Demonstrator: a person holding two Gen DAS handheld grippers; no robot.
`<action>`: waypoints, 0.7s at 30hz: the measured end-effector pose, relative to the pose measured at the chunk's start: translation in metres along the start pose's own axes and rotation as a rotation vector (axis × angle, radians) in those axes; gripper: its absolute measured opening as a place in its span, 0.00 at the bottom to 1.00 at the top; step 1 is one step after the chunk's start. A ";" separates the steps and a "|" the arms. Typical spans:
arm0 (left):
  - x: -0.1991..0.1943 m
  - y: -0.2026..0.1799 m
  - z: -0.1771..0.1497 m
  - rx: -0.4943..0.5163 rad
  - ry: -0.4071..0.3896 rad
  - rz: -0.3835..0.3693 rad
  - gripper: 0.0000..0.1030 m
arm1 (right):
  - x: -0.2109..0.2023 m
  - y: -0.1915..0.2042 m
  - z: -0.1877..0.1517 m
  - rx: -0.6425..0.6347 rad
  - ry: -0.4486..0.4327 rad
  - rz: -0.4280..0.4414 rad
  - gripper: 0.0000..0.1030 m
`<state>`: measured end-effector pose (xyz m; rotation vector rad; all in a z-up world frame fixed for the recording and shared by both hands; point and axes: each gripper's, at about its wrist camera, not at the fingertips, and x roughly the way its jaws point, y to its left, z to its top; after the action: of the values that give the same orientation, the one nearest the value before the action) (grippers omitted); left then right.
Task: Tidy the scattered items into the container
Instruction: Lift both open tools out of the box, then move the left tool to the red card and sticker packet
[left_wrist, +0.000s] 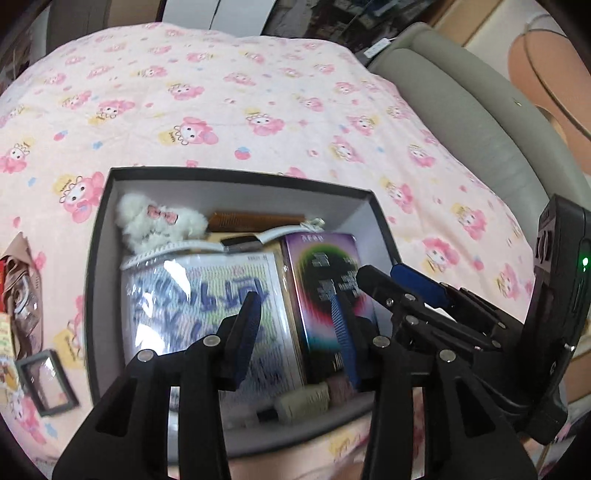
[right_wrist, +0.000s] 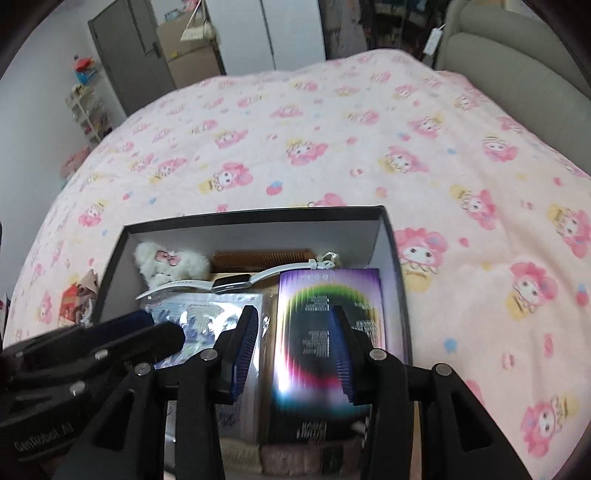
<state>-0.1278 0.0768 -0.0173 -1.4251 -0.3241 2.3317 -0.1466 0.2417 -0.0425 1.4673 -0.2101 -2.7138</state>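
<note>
We hover both grippers over the box (left_wrist: 99, 258) on the bed (left_wrist: 258, 92): left gripper (left_wrist: 295, 321) and right gripper (right_wrist: 291, 350) spread apart, empty. Purple carton (right_wrist: 328, 295) lies inside, against the box's right wall.

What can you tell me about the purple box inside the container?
The purple box is a glossy rectangular carton with a dark circle ringed in rainbow colours and small print. It lies flat in the right side of the dark container, beside a plastic-wrapped packet, near the white watch band.
</note>
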 end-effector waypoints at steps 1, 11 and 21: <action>-0.006 -0.001 -0.005 0.012 -0.003 -0.001 0.39 | -0.008 0.000 -0.006 0.013 -0.011 -0.002 0.34; -0.069 0.002 -0.070 0.094 -0.023 -0.026 0.39 | -0.076 0.035 -0.067 -0.036 -0.071 -0.016 0.34; -0.112 0.051 -0.108 0.038 -0.046 0.035 0.38 | -0.087 0.095 -0.101 -0.144 -0.052 0.029 0.34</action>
<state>0.0039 -0.0192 0.0029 -1.3714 -0.2688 2.3887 -0.0160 0.1474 -0.0115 1.3457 -0.0366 -2.6830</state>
